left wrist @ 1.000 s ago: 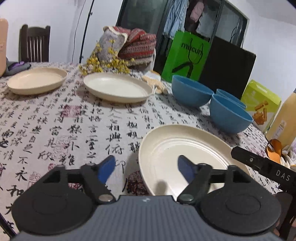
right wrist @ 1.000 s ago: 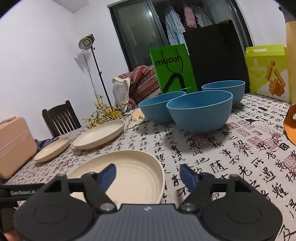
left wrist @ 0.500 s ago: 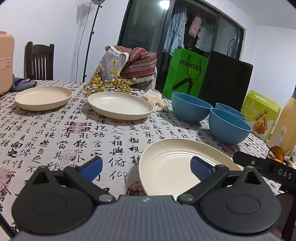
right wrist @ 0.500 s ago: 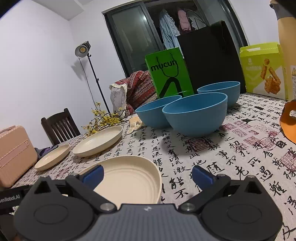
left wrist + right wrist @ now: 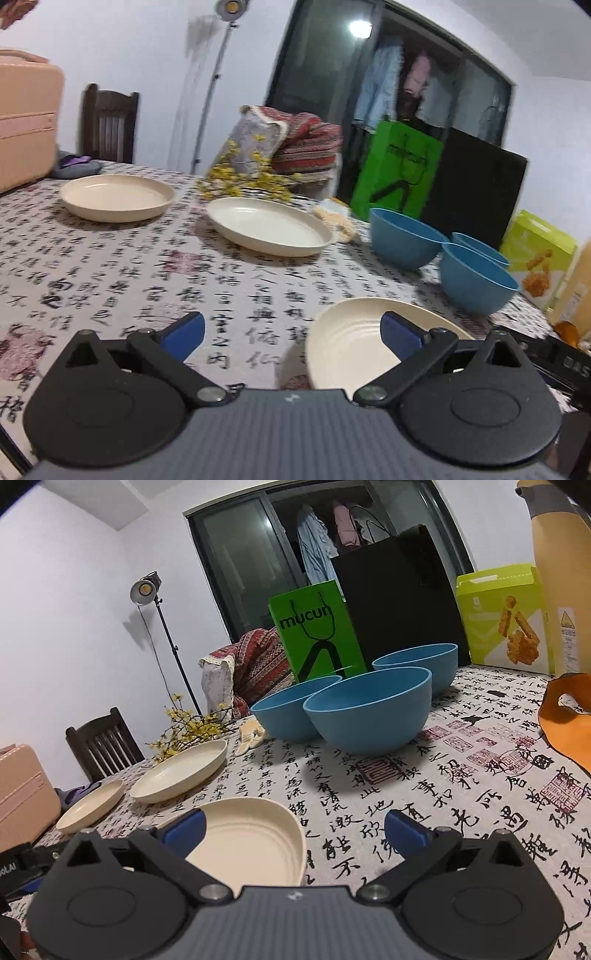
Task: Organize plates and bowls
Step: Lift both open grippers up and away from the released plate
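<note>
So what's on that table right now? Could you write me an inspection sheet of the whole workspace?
Surface: table under a calligraphy-print cloth.
Job's things: three cream plates, near plate, middle plate, far plate; three blue bowls, clustered.
Clutter: yellow flower sprigs, green bag, black bag, snack box, pink case, orange item.
Grippers: left gripper and right gripper open, holding nothing; jaws have just been opening.
Cables: nothing seen.
Surroundings: chair, lamp stand, hanging clothes.
</note>
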Demonstrator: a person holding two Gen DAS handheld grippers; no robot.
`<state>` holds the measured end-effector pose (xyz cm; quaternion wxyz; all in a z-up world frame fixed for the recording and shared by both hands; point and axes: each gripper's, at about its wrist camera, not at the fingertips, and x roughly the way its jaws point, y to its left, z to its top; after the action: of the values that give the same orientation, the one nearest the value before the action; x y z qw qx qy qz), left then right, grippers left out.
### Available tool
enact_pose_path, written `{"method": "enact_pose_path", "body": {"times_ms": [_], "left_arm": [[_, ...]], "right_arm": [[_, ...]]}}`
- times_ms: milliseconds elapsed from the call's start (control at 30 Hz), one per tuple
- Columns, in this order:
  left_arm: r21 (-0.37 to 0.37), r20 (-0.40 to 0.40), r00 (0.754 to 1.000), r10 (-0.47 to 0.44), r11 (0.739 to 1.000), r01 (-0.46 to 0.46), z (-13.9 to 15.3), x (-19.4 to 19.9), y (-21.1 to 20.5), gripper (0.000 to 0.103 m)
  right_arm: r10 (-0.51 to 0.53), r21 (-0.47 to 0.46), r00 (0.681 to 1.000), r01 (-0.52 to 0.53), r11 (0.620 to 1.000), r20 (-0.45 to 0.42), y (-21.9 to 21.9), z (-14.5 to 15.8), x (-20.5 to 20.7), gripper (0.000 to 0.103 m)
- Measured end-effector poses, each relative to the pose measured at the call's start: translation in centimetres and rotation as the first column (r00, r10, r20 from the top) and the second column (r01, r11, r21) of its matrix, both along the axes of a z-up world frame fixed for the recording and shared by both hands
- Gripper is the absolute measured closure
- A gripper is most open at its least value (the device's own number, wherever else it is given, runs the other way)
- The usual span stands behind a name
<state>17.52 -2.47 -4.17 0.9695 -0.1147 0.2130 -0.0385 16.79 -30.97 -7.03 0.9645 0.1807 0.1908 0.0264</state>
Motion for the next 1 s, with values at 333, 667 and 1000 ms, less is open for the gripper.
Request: {"method": "enact_pose_path", "body": {"times_ms": [333, 667, 1000], "left_arm": [[0.058, 0.019, 0.993, 0.118, 0.991, -0.119, 0.1, -0.4, -0.2, 0.0], [0.099, 0.036, 0.998, 0.054, 0.993, -0.058, 1.6, -2.1, 0.7, 0.0], [0.132, 0.103, 0.989, 0.11, 0.984, -0.124, 3.4, -7.7, 6.6, 0.0]], "right_arm": [[0.086, -0.061, 0.996, -0.088, 0.994, -0.024, 1.1, 0.1, 0.6, 0.0], [0.01, -0.221, 0.992, 0.018, 0.975, 0.125, 3.0, 0.8, -2.4, 0.0], [-0.017, -0.254, 0.996, 0.039, 0.966, 0.09, 5.0, 2.6, -4.8, 0.0]]}}
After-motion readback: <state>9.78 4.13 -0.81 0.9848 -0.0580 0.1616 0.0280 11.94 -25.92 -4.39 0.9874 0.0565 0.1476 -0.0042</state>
